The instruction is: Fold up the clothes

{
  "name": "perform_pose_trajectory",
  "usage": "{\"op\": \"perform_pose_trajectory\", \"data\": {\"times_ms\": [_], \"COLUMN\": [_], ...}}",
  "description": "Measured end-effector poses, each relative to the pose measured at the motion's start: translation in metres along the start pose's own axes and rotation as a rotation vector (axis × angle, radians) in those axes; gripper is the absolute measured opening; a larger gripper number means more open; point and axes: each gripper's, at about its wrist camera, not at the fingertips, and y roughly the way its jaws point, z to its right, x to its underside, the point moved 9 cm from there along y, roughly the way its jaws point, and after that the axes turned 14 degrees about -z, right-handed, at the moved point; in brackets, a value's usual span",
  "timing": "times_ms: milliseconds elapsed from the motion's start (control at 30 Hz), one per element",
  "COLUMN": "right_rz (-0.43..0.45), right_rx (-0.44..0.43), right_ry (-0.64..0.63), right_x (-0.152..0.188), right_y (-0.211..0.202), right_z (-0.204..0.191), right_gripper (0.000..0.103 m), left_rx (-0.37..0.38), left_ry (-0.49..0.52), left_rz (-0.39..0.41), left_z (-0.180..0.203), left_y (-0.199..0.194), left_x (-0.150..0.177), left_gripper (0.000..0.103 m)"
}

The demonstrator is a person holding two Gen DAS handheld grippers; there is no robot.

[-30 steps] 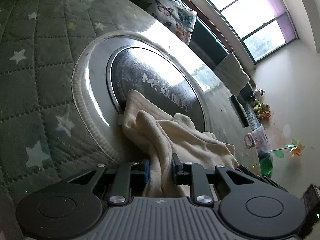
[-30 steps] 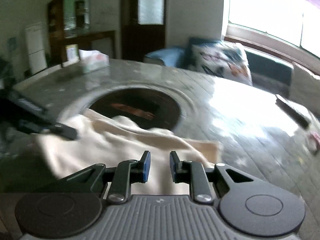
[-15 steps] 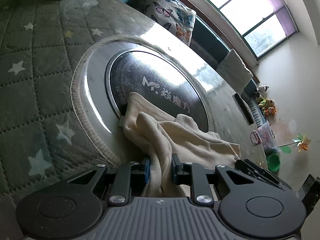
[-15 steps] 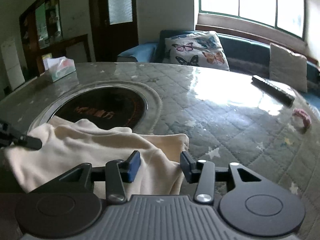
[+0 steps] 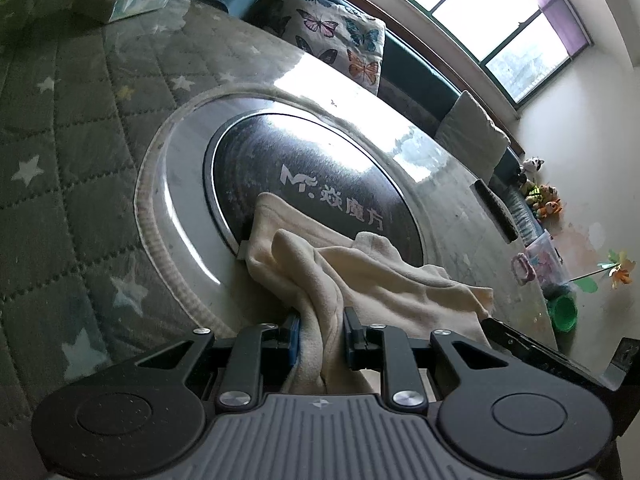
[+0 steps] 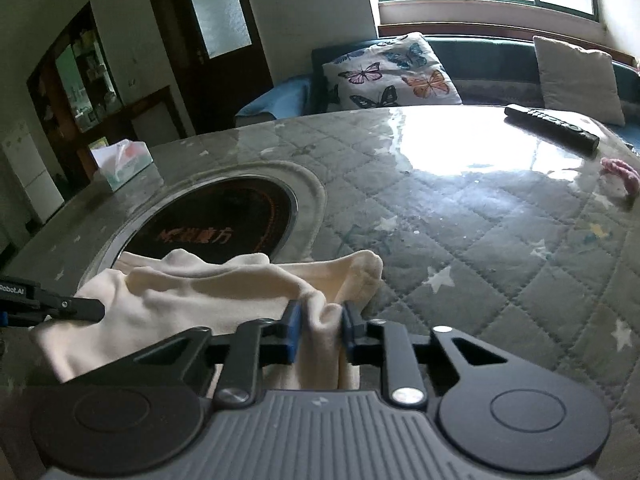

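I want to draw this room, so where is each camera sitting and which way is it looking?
Left wrist: sits on the left gripper, looks down across the table toward the window; its fingers pinch the cream garment.
Right wrist: sits on the right gripper, faces the sofa and dark door; its fingers are closing on the garment.
Shared: the garment, black round plate, butterfly pillow, remote, tissue box.

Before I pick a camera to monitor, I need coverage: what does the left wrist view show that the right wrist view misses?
Only left wrist: stuffed toys, green cup, paper flower.
Only right wrist: dark door, cabinet.
Both: cream garment, pinched by each hand-held gripper, left and right; butterfly cushion; tissue box; remote.
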Motion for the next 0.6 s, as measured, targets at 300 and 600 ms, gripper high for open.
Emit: {"op": "perform_pose_trajectory", "data": {"times_ms": [300,600], "right_rz": [0.004,0.079], "right_rx": [-0.014,-0.058], "right_ry": [0.078,0.077], "right_x": [0.006,0.002], "right_y": [-0.002,-0.030], "right_z": [0.015,0.013], "right_gripper": [0.028,0.007], "left_rx": [-0.034,-0.053], "left_ry": [0.013,0.129], "left_rz": [-0.001,0.034], "left_z": [0.000,0.044], "left_y": [0.002,-0.006], "left_x": [-0.001,-0.013], "left_gripper": [0.023,0.019]}}
